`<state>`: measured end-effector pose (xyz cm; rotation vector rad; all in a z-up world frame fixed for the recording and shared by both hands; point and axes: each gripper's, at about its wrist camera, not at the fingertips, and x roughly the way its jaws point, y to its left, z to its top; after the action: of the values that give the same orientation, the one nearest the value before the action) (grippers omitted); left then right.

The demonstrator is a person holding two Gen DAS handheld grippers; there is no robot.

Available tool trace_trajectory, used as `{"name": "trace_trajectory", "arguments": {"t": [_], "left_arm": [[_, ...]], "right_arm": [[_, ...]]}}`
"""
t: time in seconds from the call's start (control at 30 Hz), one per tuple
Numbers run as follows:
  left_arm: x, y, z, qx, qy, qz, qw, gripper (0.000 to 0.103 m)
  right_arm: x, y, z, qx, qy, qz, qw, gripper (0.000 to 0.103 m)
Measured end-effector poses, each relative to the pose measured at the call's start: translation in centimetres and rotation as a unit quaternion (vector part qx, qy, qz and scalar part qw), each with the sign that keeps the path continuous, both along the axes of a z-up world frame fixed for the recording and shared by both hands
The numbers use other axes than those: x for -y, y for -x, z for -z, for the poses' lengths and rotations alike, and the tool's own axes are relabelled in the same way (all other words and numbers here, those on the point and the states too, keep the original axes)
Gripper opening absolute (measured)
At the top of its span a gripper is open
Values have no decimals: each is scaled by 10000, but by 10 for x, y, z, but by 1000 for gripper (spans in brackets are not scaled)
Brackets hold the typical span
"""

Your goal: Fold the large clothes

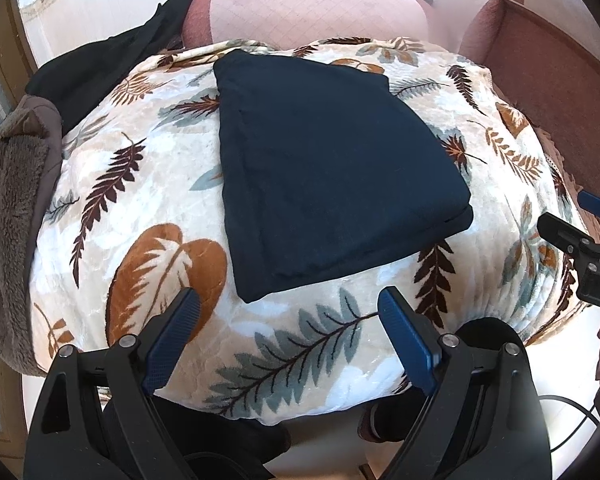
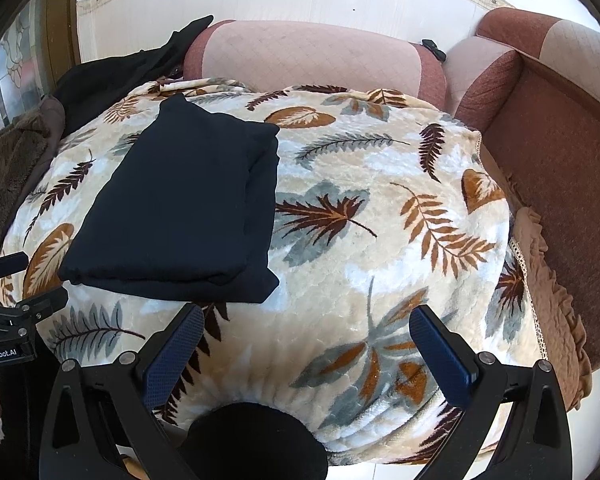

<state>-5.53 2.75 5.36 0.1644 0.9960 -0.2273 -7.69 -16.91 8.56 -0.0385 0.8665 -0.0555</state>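
**Both claws wide, the garment folded ahead**

Our left gripper (image 1: 288, 308) stood wide and empty; so did our right gripper (image 2: 306, 326). Just beyond the left fingertips lay the dark folded garment (image 1: 324, 160) on the leaf-print blanket (image 1: 140, 200) (the lower layer peeked out unevenly). We judged that a grab at only the top layer could drag the stack apart, since the plush blanket beneath might shift.

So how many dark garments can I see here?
2. A folded navy garment lies flat on the leaf-patterned blanket; a black garment is draped at the back left. Others may be hidden.
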Motion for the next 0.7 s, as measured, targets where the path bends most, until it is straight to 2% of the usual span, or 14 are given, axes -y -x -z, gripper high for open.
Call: {"name": "trace_trajectory", "arguments": {"t": [0.7], "left_arm": [[21, 2, -7, -18, 95, 227, 9997, 92]], "right_arm": [[4, 3, 4, -44, -139, 96, 9998, 103]]}}
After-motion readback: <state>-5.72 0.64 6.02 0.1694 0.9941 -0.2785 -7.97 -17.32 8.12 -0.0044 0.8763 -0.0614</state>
